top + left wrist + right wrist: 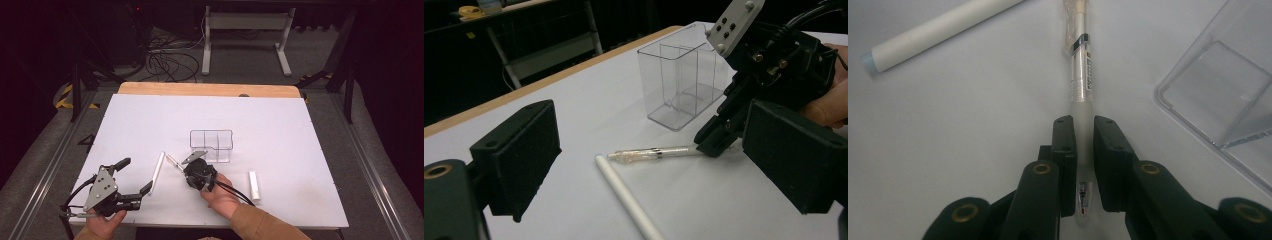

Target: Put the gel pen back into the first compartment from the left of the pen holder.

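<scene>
Two black jaws of the right gripper (1084,145) clamp the clear plastic pen (1081,75) lying on the white table (300,150). Left gripper (135,176) gapes, holding nothing.

Black tongs on both sides: the left tongs (134,176) carry a grey three-cornered plate dotted with dark screws, black cables trailing. Right tongs (179,166) show brass-ringed pivots, blocky pads. Tan sleeve (260,225) near right.

Hidden between the pads of the right gripper (1084,150): the pen's (1081,75) grip section; cut off by picture edges: the white tube (933,32), the clear organizer (1218,100).
</scene>
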### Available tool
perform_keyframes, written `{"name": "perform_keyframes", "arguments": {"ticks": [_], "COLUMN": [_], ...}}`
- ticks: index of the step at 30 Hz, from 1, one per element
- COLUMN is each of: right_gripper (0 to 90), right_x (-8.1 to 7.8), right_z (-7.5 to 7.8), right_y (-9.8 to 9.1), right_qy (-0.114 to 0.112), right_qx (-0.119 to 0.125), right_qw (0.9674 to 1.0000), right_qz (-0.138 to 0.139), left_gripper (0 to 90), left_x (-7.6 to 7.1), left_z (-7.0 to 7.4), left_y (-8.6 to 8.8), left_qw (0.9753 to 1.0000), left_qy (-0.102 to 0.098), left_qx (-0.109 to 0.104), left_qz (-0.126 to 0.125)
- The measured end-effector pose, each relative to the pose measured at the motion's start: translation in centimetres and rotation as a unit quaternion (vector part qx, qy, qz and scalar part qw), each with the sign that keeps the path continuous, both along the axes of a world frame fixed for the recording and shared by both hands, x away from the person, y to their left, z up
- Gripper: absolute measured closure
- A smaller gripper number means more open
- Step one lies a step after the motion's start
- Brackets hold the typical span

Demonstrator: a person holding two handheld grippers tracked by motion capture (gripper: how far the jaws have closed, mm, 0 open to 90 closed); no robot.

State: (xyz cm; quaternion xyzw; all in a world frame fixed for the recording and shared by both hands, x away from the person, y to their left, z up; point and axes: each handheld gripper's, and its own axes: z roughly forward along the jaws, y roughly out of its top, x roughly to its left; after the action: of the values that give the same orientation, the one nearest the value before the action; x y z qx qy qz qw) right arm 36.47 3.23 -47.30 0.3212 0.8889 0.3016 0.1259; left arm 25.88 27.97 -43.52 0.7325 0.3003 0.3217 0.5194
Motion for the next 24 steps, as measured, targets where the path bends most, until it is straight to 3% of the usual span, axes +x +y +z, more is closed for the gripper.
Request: {"name": "perform_keyframes", "arguments": {"ticks": [12, 24], "right_gripper": [81.0, 80.9], "right_x": [0.3, -0.5], "right_z": [1.7, 4.6], "right_y": [-1.3, -3.1], "right_qy": [0.006, -0.01], "right_qx": [0.021, 0.041], "right_qw": [0.9996, 0.9985], "right_qz": [0.018, 0.035], "left_gripper": [9.0, 9.0], "left_x": [0.0, 0.0], "left_z": [0.0, 0.0], "left_y": [0.0, -0.1], "left_qw": [1.0, 1.0], "left_qy": [0.001, 0.001], "left_qx": [0.0, 0.0], "left_qz": [-0.001, -0.001]}}
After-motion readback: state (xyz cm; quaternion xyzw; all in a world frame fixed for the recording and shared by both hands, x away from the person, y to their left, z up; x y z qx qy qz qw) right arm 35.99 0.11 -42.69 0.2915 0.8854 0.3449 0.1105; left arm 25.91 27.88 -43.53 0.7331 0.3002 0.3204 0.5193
